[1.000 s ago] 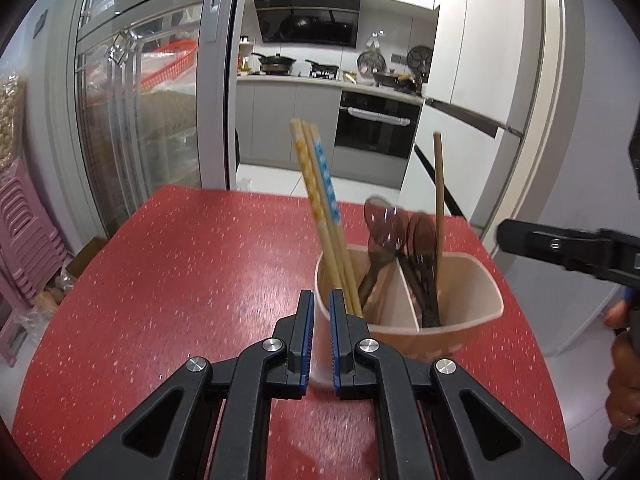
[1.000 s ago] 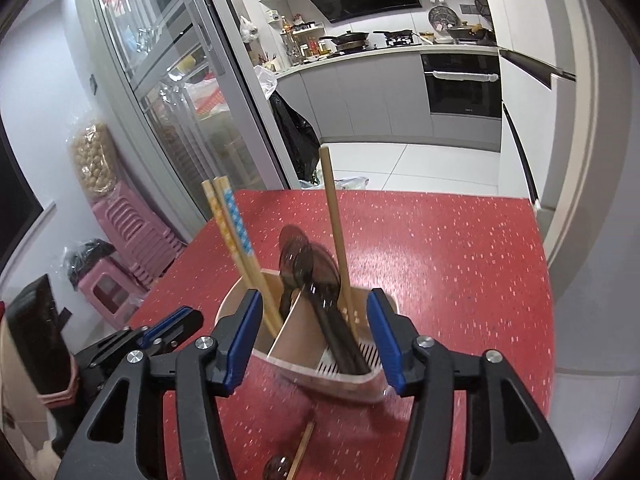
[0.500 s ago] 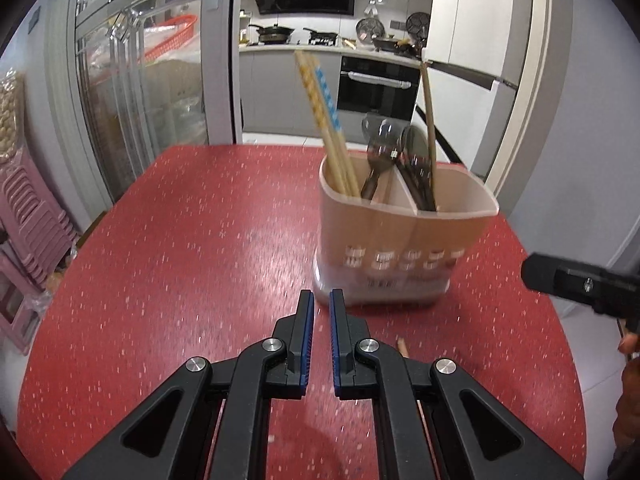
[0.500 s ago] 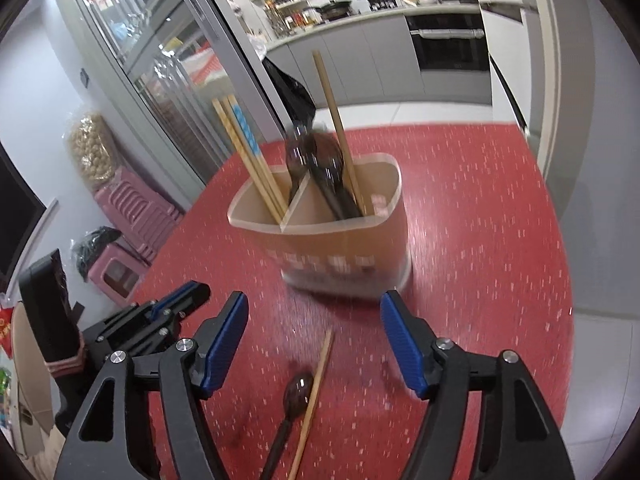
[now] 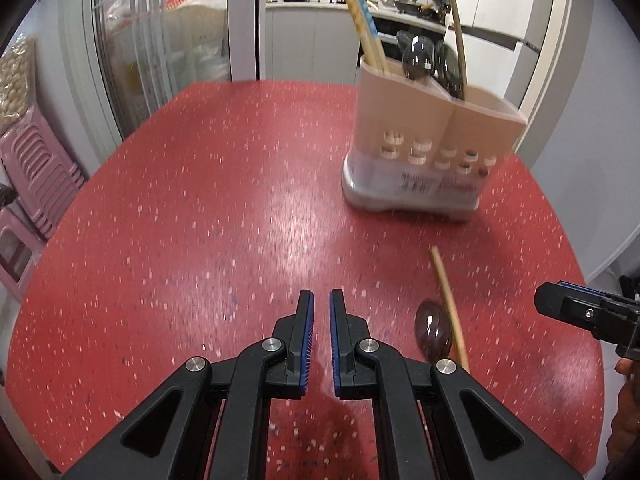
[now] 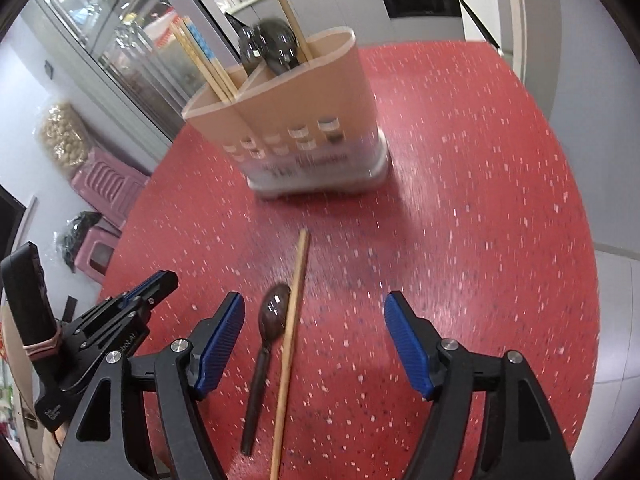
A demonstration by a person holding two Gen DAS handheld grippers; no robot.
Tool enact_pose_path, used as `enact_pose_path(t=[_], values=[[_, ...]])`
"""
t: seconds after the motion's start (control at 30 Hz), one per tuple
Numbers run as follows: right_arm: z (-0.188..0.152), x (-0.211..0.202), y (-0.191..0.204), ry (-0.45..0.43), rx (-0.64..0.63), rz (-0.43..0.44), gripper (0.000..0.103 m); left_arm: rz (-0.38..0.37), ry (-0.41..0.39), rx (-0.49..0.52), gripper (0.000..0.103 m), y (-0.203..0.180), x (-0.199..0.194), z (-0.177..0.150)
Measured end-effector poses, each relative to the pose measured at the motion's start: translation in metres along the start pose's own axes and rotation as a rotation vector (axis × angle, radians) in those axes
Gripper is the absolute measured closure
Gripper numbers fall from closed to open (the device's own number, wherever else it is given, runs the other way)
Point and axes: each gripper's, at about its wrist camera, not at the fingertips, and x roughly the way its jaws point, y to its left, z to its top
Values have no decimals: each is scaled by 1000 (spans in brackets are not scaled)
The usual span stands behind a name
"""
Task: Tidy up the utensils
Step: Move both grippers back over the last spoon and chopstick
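A beige divided utensil holder (image 5: pixel 432 140) (image 6: pixel 304 120) stands on the red speckled table (image 5: pixel 200 220). It holds patterned chopsticks (image 5: pixel 362 28), dark spoons (image 5: pixel 420 58) and one plain wooden stick (image 5: pixel 458 40). A dark spoon (image 6: pixel 274 312) (image 5: pixel 432 330) and a wooden chopstick (image 6: pixel 292 320) (image 5: pixel 448 304) lie side by side on the table in front of it. My right gripper (image 6: pixel 315 298) hangs above them, its jaws opening, the pads touching neither. My left gripper (image 5: pixel 321 300) is shut on nothing, just left of the spoon.
Stacked pink stools (image 5: pixel 32 176) (image 6: pixel 108 184) and glass cabinet doors (image 5: pixel 160 40) stand beyond the table's left side. The table's rounded edge (image 6: pixel 580 240) runs along the right. A person's hand (image 5: pixel 628 384) holds the right gripper.
Both grippers have sunk toward the table and drawn back from the holder. The right jaws have spread wider. The loose spoon and chopstick now lie between the right fingers.
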Motion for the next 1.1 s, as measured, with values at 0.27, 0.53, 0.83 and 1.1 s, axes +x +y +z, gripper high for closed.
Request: enact_pose_path(t=[0.27,0.53,0.83,1.1], values=[[-26,11,-1,41,8,-28,23,6,43,3,70,0,5,-25],[-40,16,-2,58,22,-49,23,11,70,-12,70,5,6,-41],[-46,18,6,59,-13,-60,23,7,54,-54,70,18,2,-44],[-51,21,13,56,-52,-85,21,61,-8,-94,0,34,-12,-46]])
